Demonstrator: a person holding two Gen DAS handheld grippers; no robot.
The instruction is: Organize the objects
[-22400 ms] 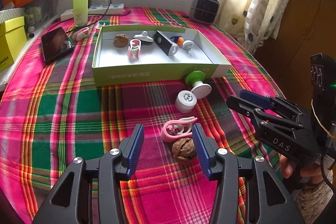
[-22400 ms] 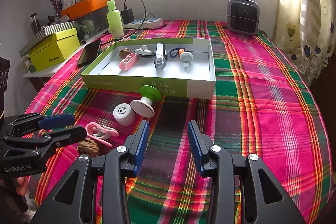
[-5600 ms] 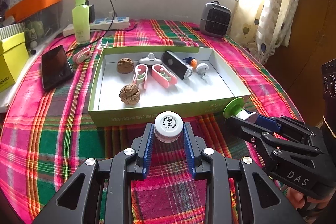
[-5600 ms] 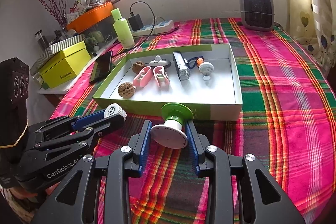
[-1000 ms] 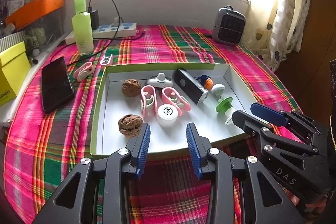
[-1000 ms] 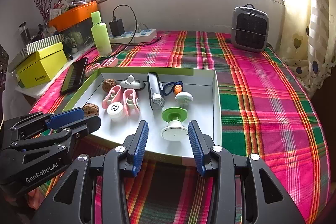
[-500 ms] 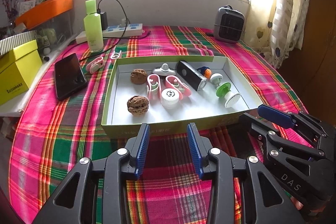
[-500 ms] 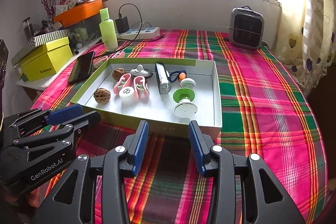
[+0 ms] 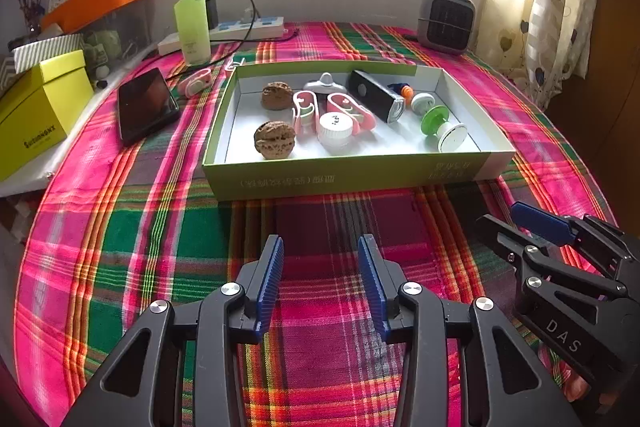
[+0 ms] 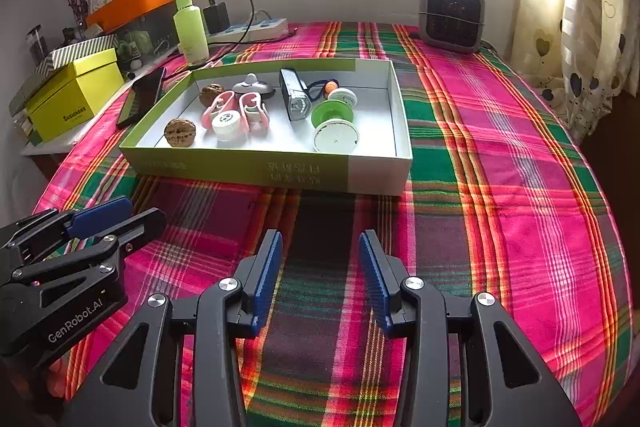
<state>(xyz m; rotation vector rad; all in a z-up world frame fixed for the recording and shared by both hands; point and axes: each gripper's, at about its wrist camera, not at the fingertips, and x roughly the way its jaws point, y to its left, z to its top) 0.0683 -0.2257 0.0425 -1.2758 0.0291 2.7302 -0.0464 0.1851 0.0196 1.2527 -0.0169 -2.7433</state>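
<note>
Plaid cloth in pink, green and orange covers the table [image 9: 132, 227], with a bright window behind that washes out everything on the sill. Near the middle sits the green box [image 9: 348, 179], an open shallow tray whose long axis runs left to right across both views, its printed front wall facing the cameras with the lettering upside down. Inside lie two walnuts [image 9: 275, 139], a pair of pink clips [image 9: 305, 106] lying lengthwise front to back, a white bottle cap [image 9: 335, 126] touching them, a black flashlight [image 9: 376, 95] with its lens end angled toward the near right, and a green-and-white spool [image 9: 442, 127] tipped on its side with its white disc toward the cameras. Behind the flashlight a small blue and orange piece is half hidden and hard to identify. Left of the box a dark phone [image 9: 146, 103] lies flat; another pink clip [image 9: 195, 82] rests beside it. The left gripper [image 9: 320, 279] hovers over bare cloth in front of the box, its jaws opening with nothing between them. The right gripper [image 10: 320, 275] also hangs short of the box, jaws parted and empty. Each gripper's body is cut off by the frame edge, and only a sliver of a hand shows beneath them.
</note>
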